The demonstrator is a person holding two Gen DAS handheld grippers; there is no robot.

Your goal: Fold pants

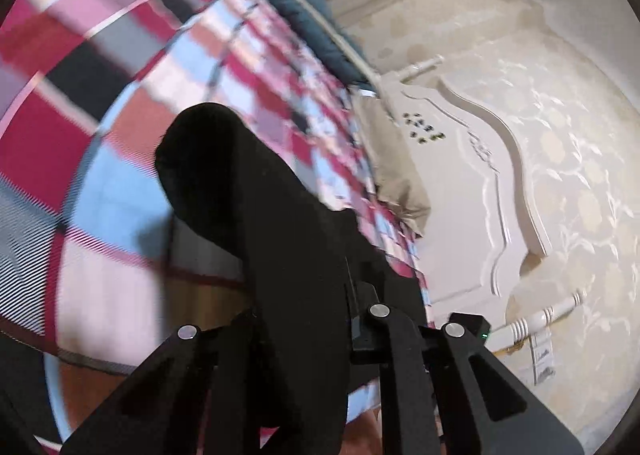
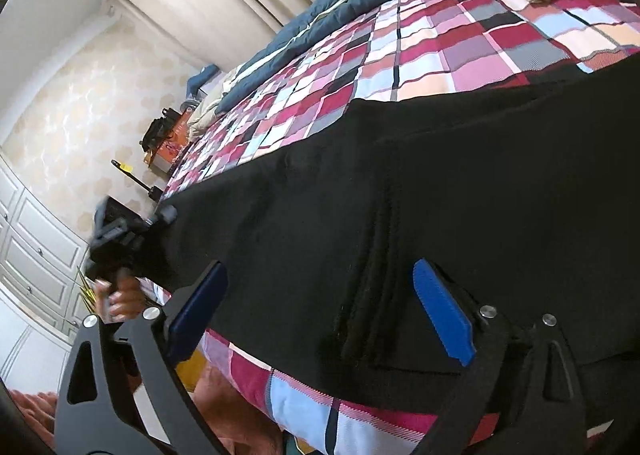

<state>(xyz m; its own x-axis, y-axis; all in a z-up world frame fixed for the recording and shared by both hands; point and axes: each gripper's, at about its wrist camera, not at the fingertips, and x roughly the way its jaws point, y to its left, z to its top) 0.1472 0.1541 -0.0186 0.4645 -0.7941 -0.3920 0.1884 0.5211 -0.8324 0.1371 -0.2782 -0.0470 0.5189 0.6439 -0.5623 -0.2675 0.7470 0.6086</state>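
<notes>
A: Pants [image 2: 420, 191], one black pair, lie flat across the plaid bedspread [image 2: 400, 55]; from the right wrist camera they fill the frame from 8 o'clock to 3 o'clock.

B: Right gripper [image 2: 320, 315]?

A: Jaws wide apart. Two blue pads [image 2: 444, 315] stand either side of a ridge of folded cloth, pressing nothing.

B: Left gripper [image 1: 316, 295]?

A: Jaws nearly together, pinched on black pants fabric. One bunched fold rises from between the fingers toward 11 o'clock, lifted off the bedspread.

B: Count of other items?

A: One tan pillow [image 1: 394, 171], one dark blue quilt [image 2: 352, 3] along the far edge, one white headboard [image 1: 472, 191] at 3 o'clock in the left wrist view.
</notes>
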